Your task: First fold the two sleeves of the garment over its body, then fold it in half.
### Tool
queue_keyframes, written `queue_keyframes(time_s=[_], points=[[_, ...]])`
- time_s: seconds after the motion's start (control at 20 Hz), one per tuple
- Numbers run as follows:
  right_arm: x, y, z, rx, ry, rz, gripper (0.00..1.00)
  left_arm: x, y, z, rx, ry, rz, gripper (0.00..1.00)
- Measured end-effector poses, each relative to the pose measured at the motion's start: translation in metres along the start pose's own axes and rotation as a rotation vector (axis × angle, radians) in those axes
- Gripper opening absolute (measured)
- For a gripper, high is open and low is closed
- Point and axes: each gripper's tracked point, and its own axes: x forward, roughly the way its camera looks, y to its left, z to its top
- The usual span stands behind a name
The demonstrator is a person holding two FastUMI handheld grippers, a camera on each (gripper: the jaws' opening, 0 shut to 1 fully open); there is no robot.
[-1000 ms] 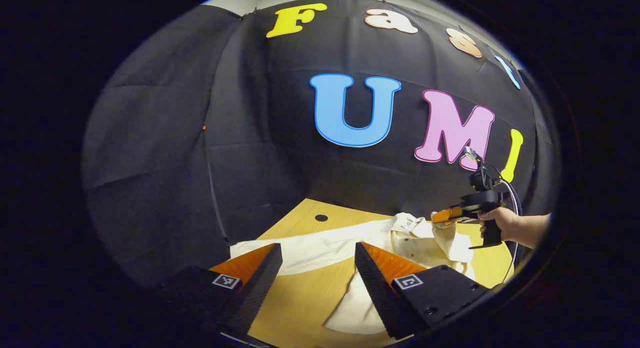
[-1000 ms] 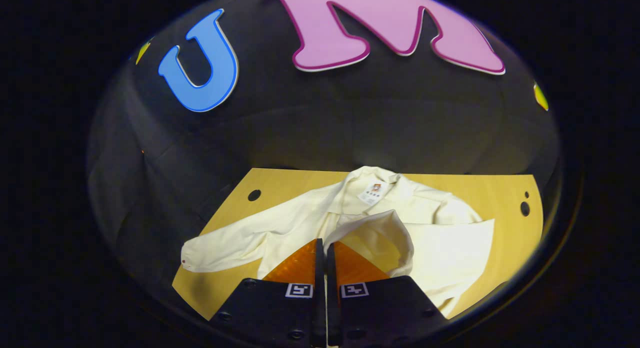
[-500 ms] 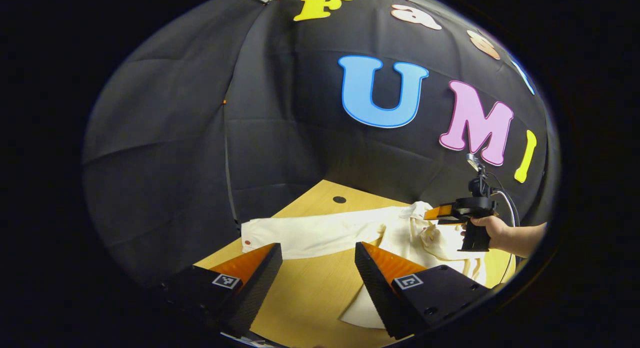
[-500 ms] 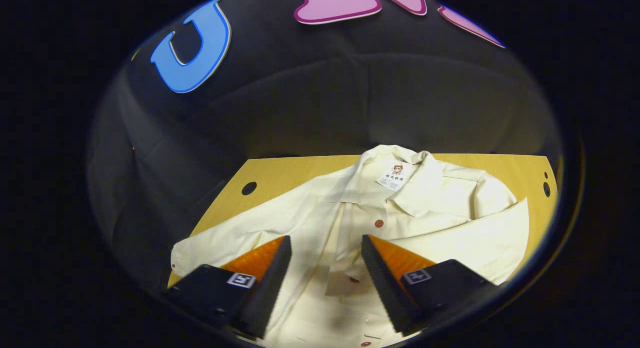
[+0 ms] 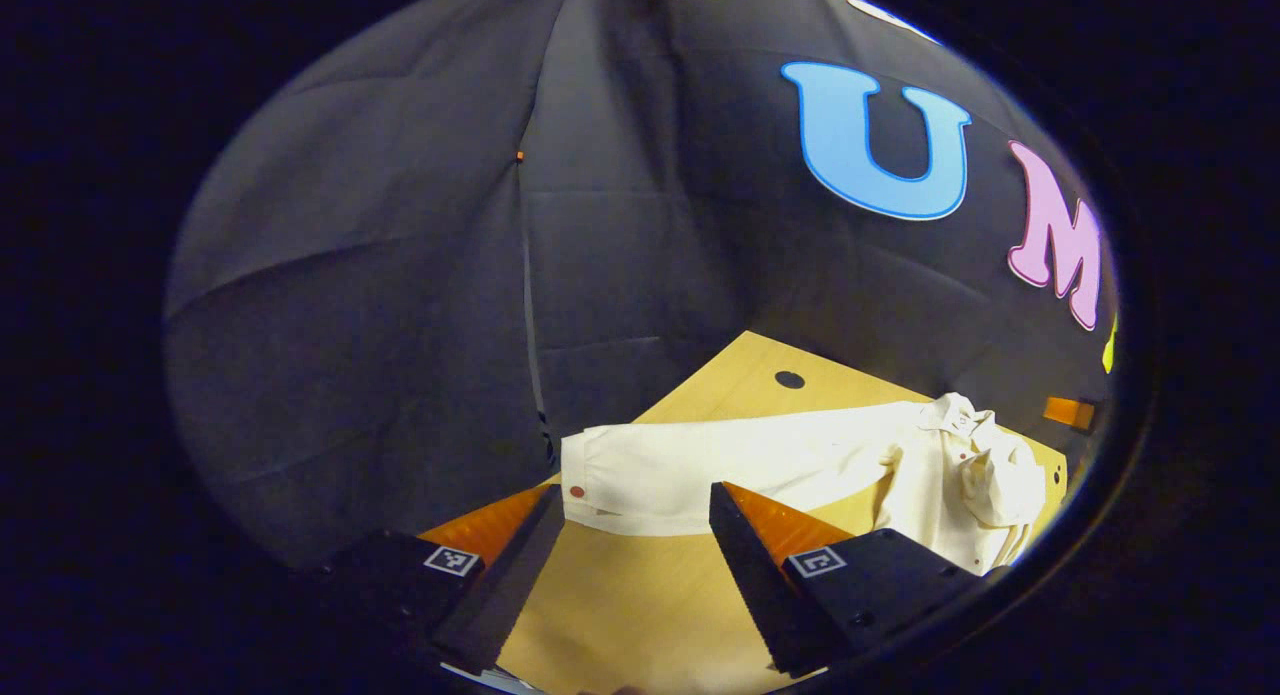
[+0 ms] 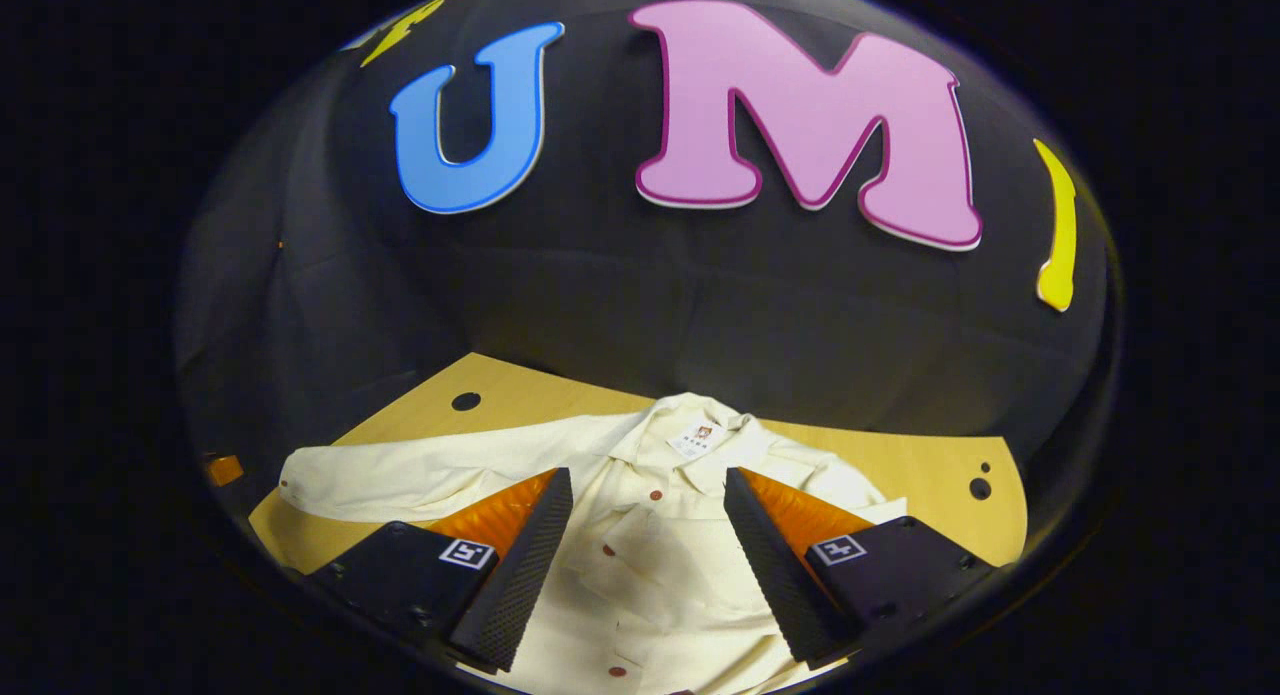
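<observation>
A cream button-up shirt lies face up on the wooden table, collar and label toward the booth wall. One sleeve is folded over its body. The other sleeve lies stretched out flat, its cuff near the table's corner. My left gripper is open, hovering just before that cuff with nothing between its fingers. My right gripper is open above the shirt's chest, holding nothing. The shirt's body shows bunched at the right of the left gripper view.
The table has a round hole near the back edge beyond the stretched sleeve, and small holes at the other end. Black cloth walls close in the back and side. Bare wood lies in front of the stretched sleeve.
My right gripper opened, let the sleeve drop over the shirt's body, and drew back upward. My left gripper swung toward the outstretched sleeve's cuff, staying open.
</observation>
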Motion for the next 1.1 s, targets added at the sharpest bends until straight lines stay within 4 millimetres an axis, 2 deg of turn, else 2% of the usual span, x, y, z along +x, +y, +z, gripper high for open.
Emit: queue_keyframes(time_s=[0.15,0.3,0.45,0.6,0.65,0.75,0.8,0.85,0.95,1.0,1.1], points=[[-0.035,-0.013,0.013,-0.064,-0.101,-0.061,0.98,0.044,0.026,-0.012,0.061,0.079,0.063,0.96],[-0.072,-0.021,0.01,-0.125,-0.124,-0.117,0.97,0.086,0.034,-0.026,0.064,0.161,0.063,0.96],[-0.106,-0.024,0.005,-0.109,-0.126,-0.155,0.97,0.118,0.036,-0.039,-0.023,0.233,0.042,0.96],[-0.138,-0.028,-0.016,-0.077,-0.09,-0.175,0.97,0.13,0.041,-0.052,-0.08,0.277,0.023,0.96],[-0.147,-0.031,-0.021,-0.079,-0.081,-0.181,1.0,0.131,0.041,-0.055,-0.087,0.286,0.015,0.96],[-0.16,-0.037,-0.026,-0.108,-0.077,-0.205,0.97,0.134,0.04,-0.064,-0.089,0.324,0.01,0.96],[-0.167,-0.041,-0.028,-0.122,-0.076,-0.216,0.97,0.137,0.039,-0.068,-0.077,0.327,0.013,0.91],[-0.17,-0.042,-0.03,-0.126,-0.075,-0.221,0.97,0.137,0.035,-0.065,-0.054,0.317,0.01,0.95],[-0.173,-0.044,-0.033,-0.115,-0.078,-0.222,0.97,0.14,0.035,-0.065,0.008,0.31,-0.002,0.88],[-0.175,-0.045,-0.034,-0.111,-0.08,-0.224,0.97,0.144,0.038,-0.072,0.047,0.311,-0.006,0.8],[-0.175,-0.045,-0.039,-0.11,-0.079,-0.219,0.97,0.142,0.033,-0.069,0.075,0.307,-0.023,0.51]])
